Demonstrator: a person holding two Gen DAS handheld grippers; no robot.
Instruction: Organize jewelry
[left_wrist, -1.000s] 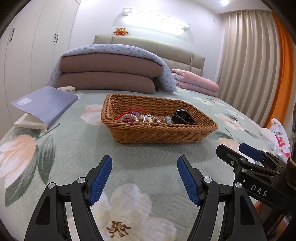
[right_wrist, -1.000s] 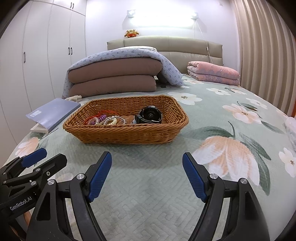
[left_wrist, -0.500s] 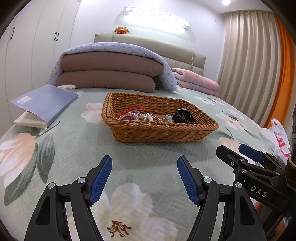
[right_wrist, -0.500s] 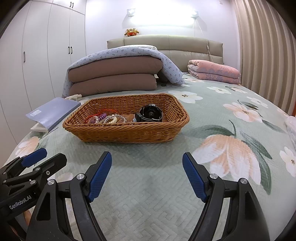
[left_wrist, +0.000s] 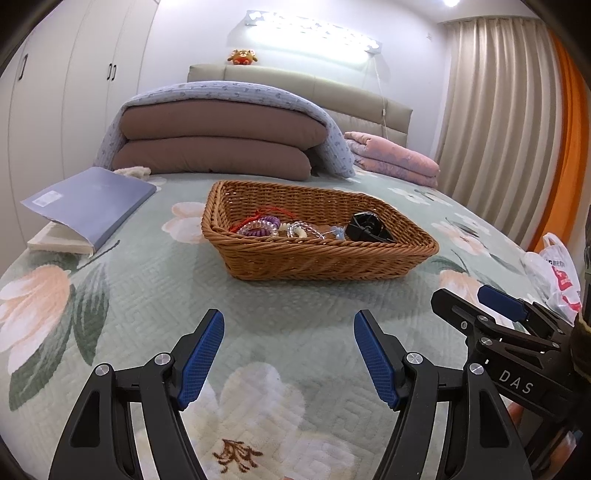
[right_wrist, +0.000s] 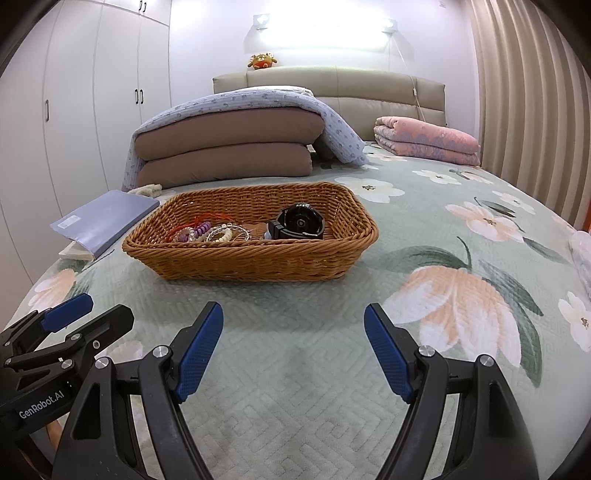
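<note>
A brown wicker basket (left_wrist: 317, 264) (right_wrist: 251, 264) stands on the floral bedspread ahead of both grippers. In it lie a red cord with purple and clear bead bracelets (left_wrist: 266, 226) (right_wrist: 207, 232) at the left and a black watch (left_wrist: 367, 226) (right_wrist: 300, 222) at the right. My left gripper (left_wrist: 289, 356) is open and empty, low over the bed, short of the basket. My right gripper (right_wrist: 293, 352) is open and empty, beside it to the right. Each gripper shows at the edge of the other's view.
A blue book (left_wrist: 92, 201) lies left of the basket. Folded brown quilts under a blue blanket (left_wrist: 221, 140) and a pink blanket (right_wrist: 424, 142) lie near the headboard. A white plastic bag (left_wrist: 557, 269) sits at the bed's right edge. Curtains hang on the right.
Both grippers have dropped slightly, so the basket looks a little higher in view. Jaws stay open; nothing in the basket moved.
</note>
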